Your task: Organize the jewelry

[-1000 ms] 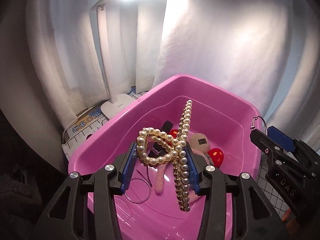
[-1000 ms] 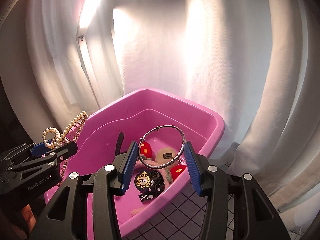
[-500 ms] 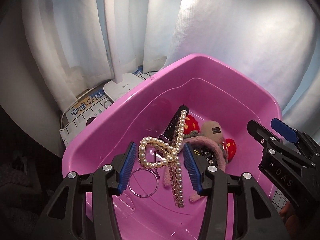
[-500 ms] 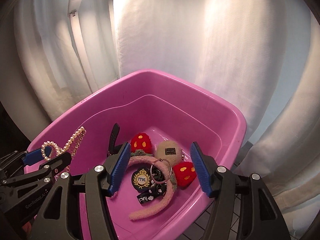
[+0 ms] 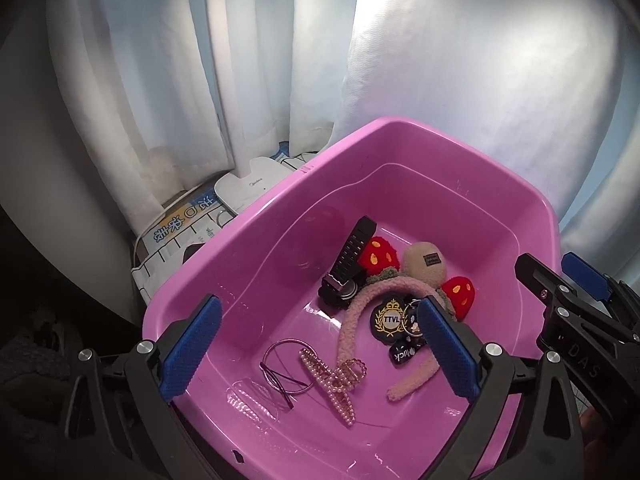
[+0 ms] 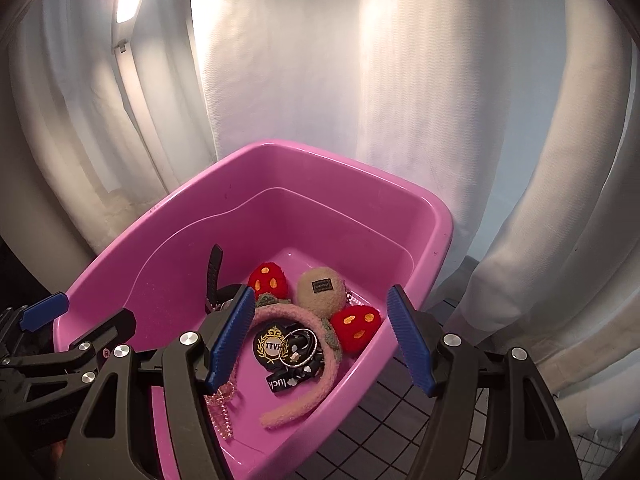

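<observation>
A pink plastic tub (image 5: 472,160) (image 6: 360,172) holds the jewelry. A pearl hair clip (image 5: 332,380) (image 6: 224,404) lies on its floor beside a thin wire bangle (image 5: 280,368). A silver bangle (image 6: 298,348) (image 5: 412,318) rests on black badges (image 6: 272,346). A pink fuzzy headband (image 5: 360,312) (image 6: 320,380), a black watch (image 5: 348,264) (image 6: 214,268), red plush pieces (image 6: 268,280) and a beige pompom (image 6: 320,288) lie there too. My left gripper (image 5: 316,350) is open and empty above the tub. My right gripper (image 6: 320,340) is open and empty above the badges.
White curtains (image 6: 360,80) hang behind the tub. A white lamp base (image 5: 252,188) and a printed box (image 5: 180,224) sit left of the tub. A dark grid mat (image 6: 384,420) lies under the tub at right.
The left gripper opened and the pearl clip dropped onto the tub floor. The right gripper opened wider after the silver bangle fell onto the badges. Both grippers moved closer over the tub.
</observation>
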Available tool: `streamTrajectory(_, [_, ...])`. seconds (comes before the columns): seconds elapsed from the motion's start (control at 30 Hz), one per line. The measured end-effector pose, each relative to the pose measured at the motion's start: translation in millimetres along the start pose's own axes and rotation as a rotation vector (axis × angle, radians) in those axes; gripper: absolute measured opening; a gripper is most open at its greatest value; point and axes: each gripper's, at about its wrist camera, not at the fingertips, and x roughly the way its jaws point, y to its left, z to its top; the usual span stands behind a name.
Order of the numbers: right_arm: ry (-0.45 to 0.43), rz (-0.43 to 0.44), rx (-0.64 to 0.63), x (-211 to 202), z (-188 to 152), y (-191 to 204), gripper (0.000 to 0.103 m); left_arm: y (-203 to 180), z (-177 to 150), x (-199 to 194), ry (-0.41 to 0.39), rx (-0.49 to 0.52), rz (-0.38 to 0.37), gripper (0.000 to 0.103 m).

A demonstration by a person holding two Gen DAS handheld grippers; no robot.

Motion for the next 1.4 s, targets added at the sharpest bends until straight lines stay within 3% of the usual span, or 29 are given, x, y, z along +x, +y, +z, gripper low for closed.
streamTrajectory(0.5, [-0.001, -0.032, 0.029, -27.6, -17.5, -6.3, 0.066, 1.6, -4.2, -17.3, -0.021, -0.033, 0.022, 0.096])
streamTrajectory(0.77, [0.002, -0.027, 0.022, -33.4, -21.9, -5.1, 0.066, 6.1, -4.6, -14.5, 0.006, -0.054, 0.006, 0.096])
streamTrajectory(1.1, [-0.006, -0.031, 0.005, -38.5, -22.9, -1.2, 0.066, 1.9, -5.9, -19.9, -0.008, -0.027, 0.023, 0.096])
streamTrajectory(1.4, [-0.007, -0.034, 0.002, -40.6, -23.3, 0.8, 0.066, 5.2, -4.5, -22.9, -0.003, -0.051, -0.005, 0.096])
